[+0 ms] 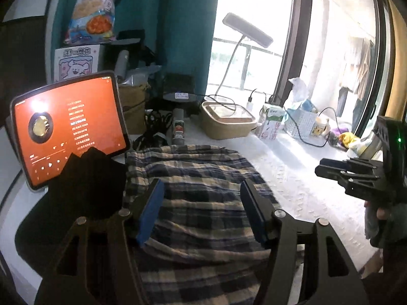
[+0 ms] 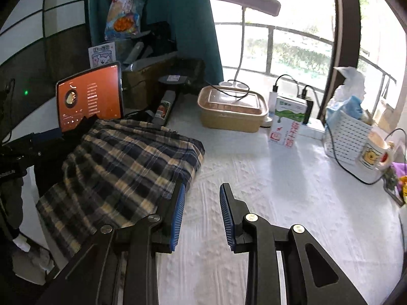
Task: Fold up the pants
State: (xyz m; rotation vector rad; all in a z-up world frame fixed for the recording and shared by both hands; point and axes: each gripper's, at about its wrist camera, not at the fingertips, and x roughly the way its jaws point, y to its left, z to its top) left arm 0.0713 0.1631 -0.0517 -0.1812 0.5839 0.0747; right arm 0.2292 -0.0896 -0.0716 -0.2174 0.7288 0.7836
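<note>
Left wrist view: the left gripper is held wide, empty, above one folded pair of plaid pants laid on the white table. The right gripper is parted narrowly over bare table, nothing gripped. Farther back, one tablet, one box, one carton and one lamp are seen.

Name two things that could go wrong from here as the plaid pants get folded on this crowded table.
1. The plaid pants lie against the tablet; tugging the cloth might tip it.
2. The pants overhang the table at its near edge, so they could slide off.
</note>
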